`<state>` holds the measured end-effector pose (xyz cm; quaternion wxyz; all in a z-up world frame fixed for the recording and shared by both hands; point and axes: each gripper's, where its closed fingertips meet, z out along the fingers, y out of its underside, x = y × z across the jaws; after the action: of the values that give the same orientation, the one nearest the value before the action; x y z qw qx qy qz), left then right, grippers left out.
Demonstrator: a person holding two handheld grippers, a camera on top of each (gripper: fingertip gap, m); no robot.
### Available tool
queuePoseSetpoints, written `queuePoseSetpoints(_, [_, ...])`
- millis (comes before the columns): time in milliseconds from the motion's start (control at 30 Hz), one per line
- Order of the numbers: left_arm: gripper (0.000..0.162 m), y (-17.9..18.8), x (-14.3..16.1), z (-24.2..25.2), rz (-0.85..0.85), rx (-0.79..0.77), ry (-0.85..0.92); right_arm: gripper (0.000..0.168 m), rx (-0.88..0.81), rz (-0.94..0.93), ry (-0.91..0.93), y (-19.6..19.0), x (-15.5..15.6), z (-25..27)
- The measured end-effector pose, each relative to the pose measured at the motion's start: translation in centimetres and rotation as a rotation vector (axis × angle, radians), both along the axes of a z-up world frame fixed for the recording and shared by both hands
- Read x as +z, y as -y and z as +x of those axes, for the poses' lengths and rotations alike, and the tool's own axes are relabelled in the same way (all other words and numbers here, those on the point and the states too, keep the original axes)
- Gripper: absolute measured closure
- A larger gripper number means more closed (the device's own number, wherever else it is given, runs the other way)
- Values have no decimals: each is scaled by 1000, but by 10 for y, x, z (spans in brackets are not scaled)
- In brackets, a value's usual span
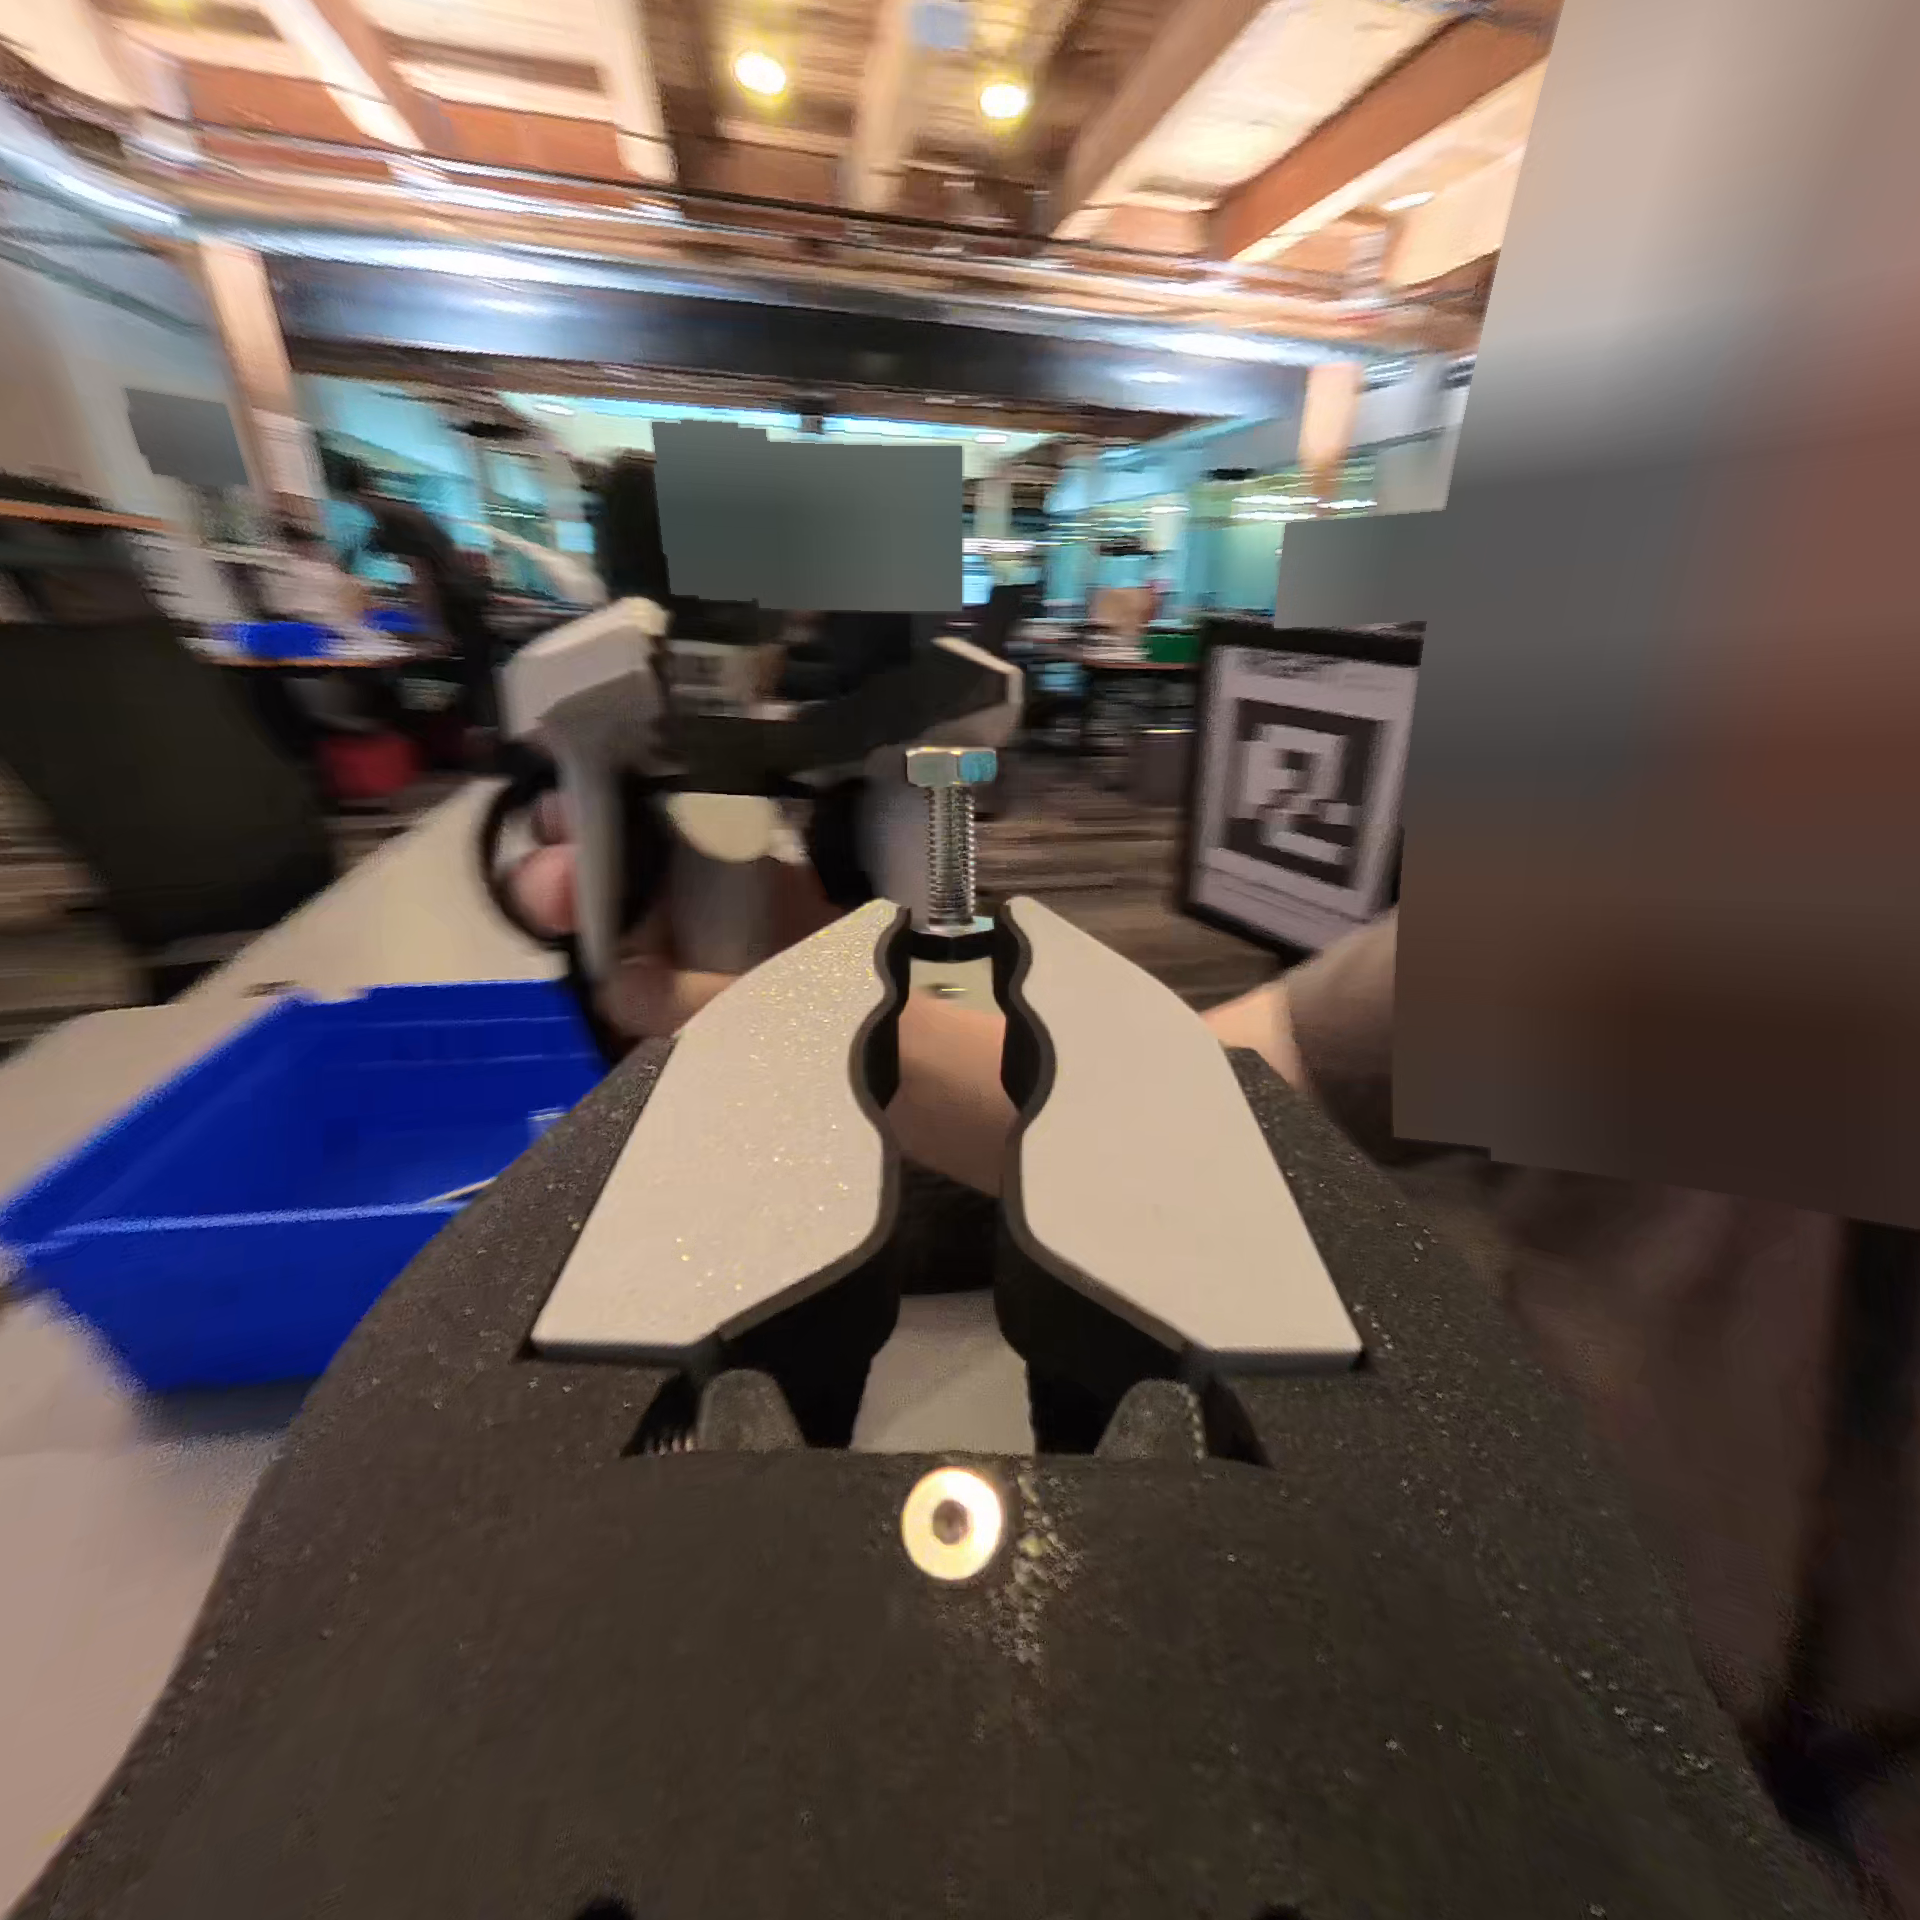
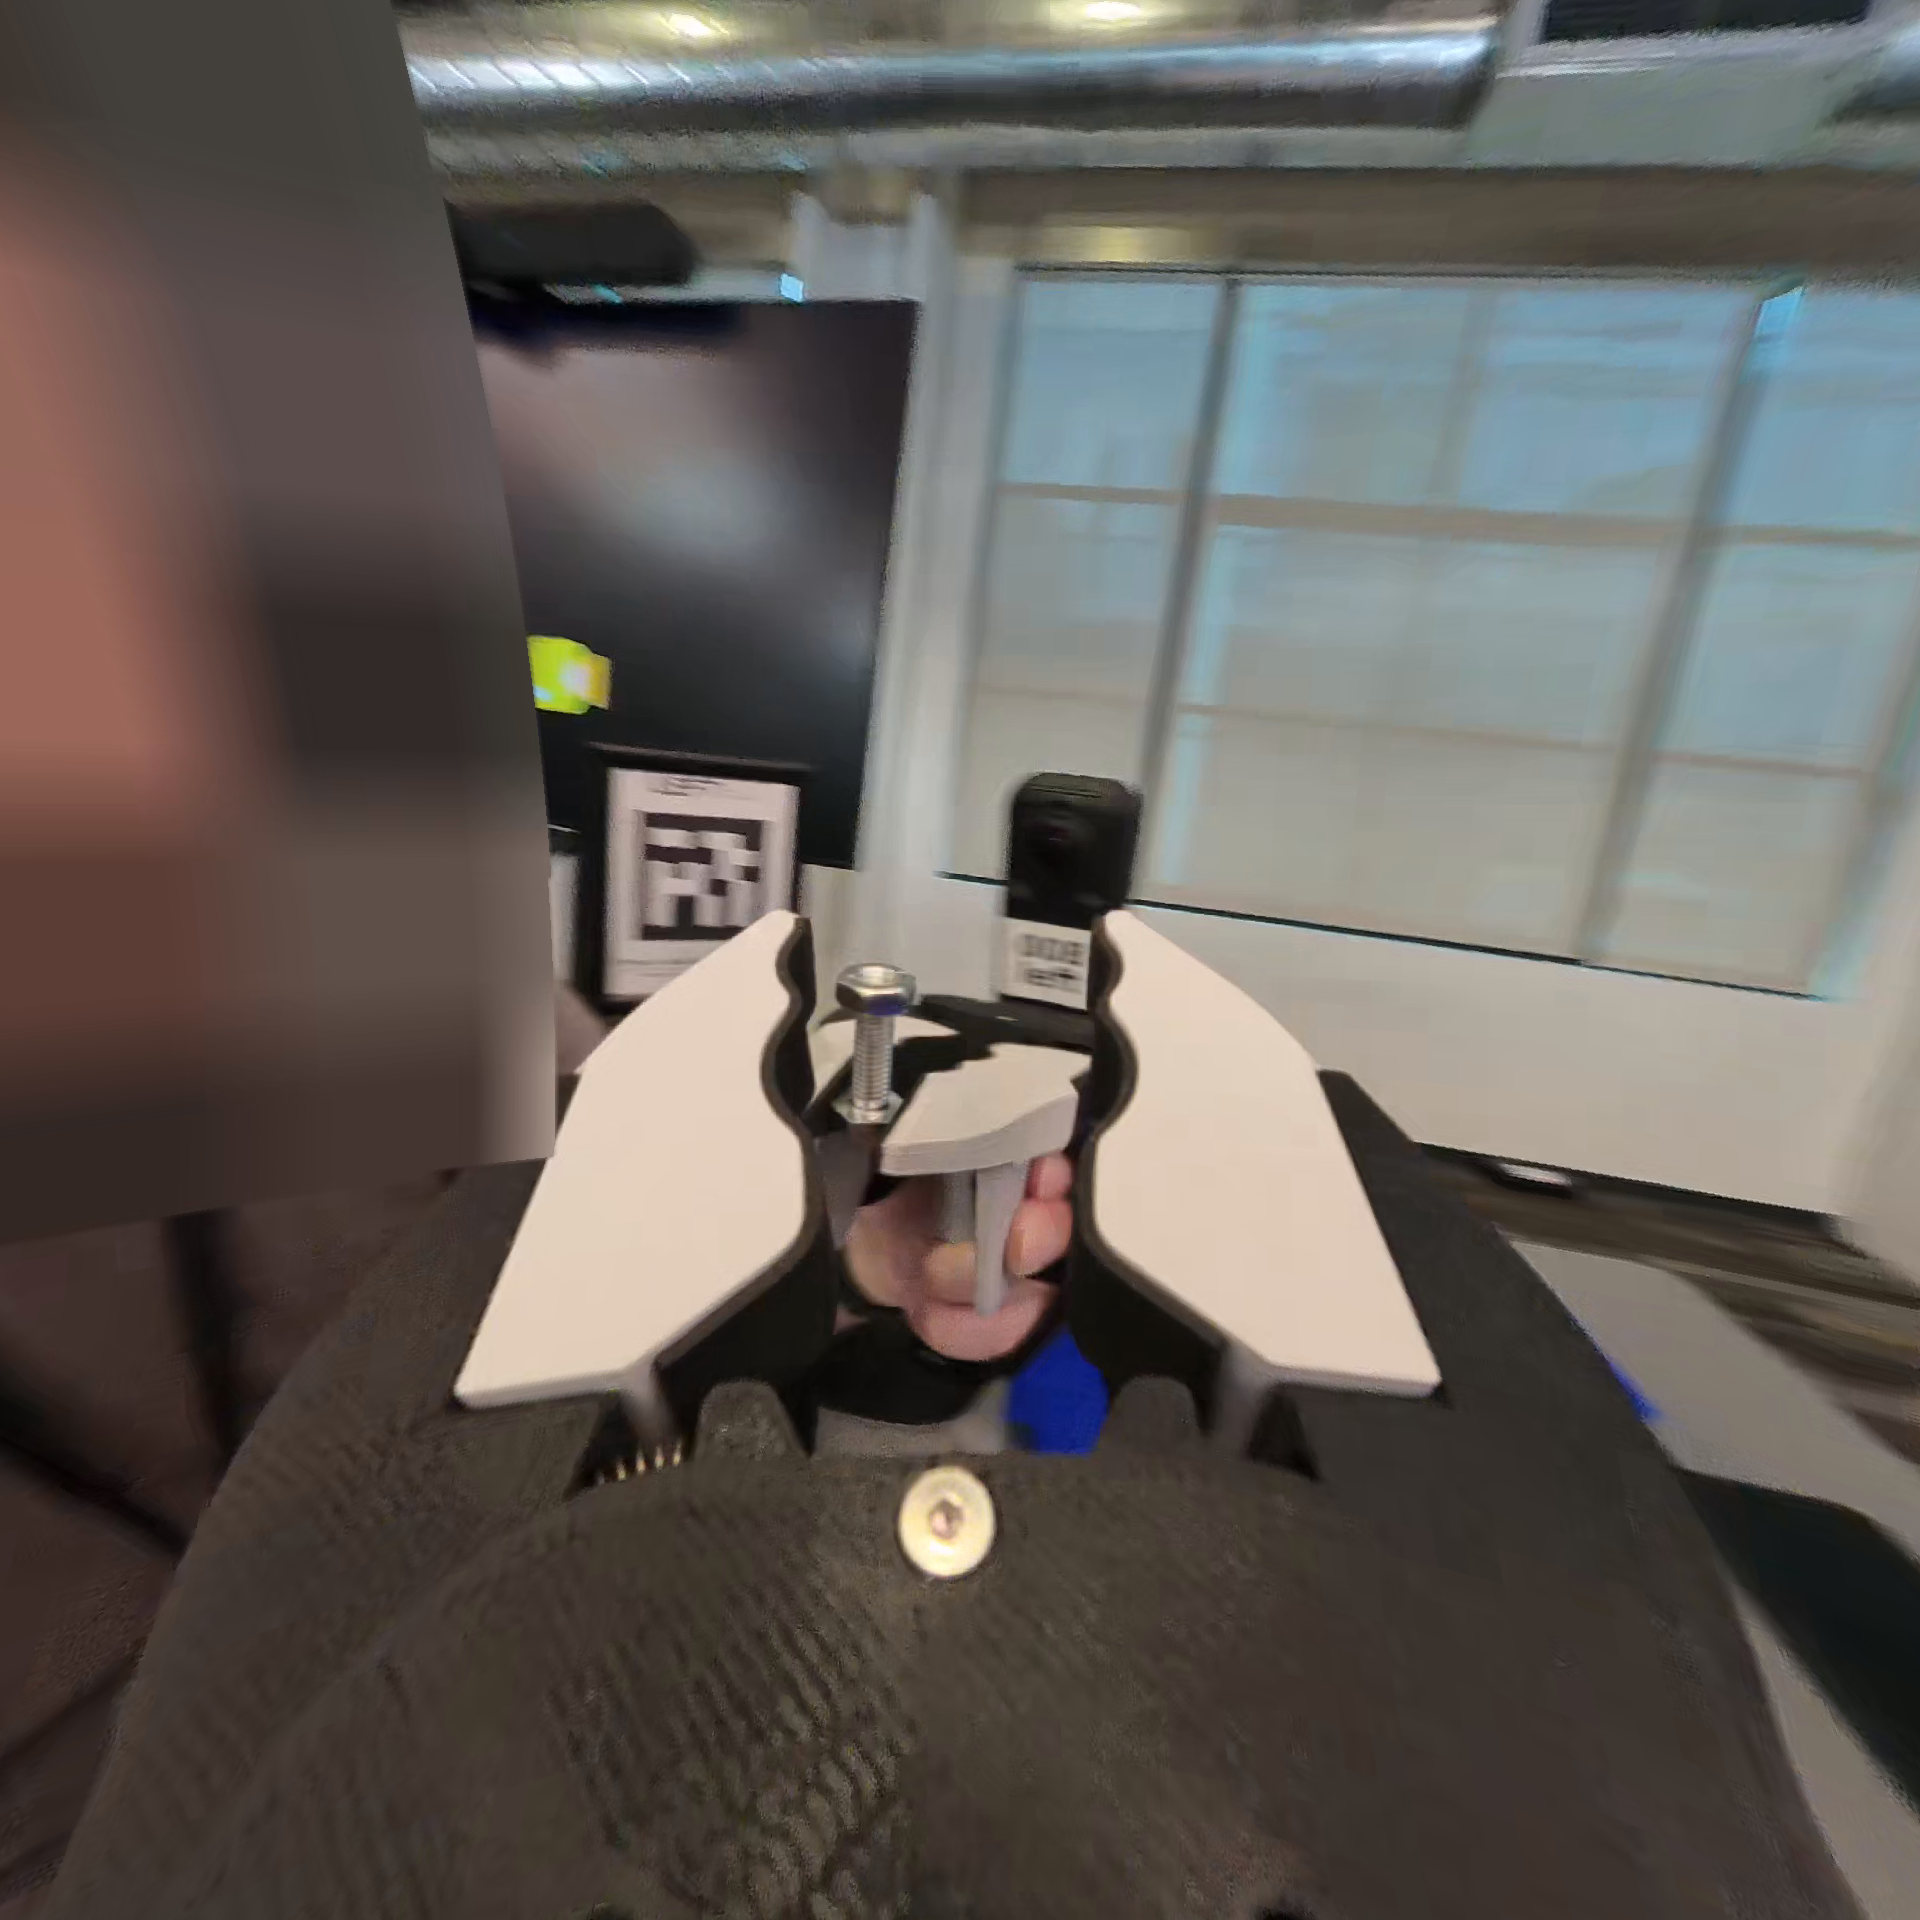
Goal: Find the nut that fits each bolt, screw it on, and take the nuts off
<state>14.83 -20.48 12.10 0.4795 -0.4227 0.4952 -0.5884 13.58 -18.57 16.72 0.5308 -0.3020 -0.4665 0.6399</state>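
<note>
My left gripper [image 1: 951, 935] is shut at its tips on the lower end of a silver bolt [image 1: 951, 842], held in the air. The bolt stands upright with its hex head [image 1: 951, 767] on top. A silver nut [image 2: 868, 1110] sits on the thread just above the fingertips; I cannot tell whether the jaws pinch the nut or the thread below it. My right gripper [image 2: 951, 935] is open wide and empty. Seen from it, the bolt [image 2: 871, 1039] stands between its fingers, nearer the left one and apart from both. It also shows beyond the bolt in the left wrist view [image 1: 784, 681].
A blue bin [image 1: 260, 1143] sits on the white table [image 1: 343, 935] to the lower left. A framed black-and-white marker card [image 1: 1299, 790] stands at the right. A small black camera [image 2: 1070, 842] stands on a mount beyond the grippers. The person's hand [image 2: 987, 1278] holds the left gripper. The gap from one gripper's tips to the other's is roughly 5 centimetres.
</note>
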Motion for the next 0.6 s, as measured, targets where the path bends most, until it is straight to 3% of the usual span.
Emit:
queuePoseSetpoints(300, [147, -67, 8, -23, 206, 667, -32, 127, -666, -10, 50, -43, 6, -8])
queuePoseSetpoints(433, [148, -71, 8, -25, 290, 785, -50, 130, -693, -90, 81, -43, -4, -20])
queuePoseSetpoints(600, [148, -68, 8, -23, 318, 794, -56, 147, -615, -176, 54, -44, -6, -20])
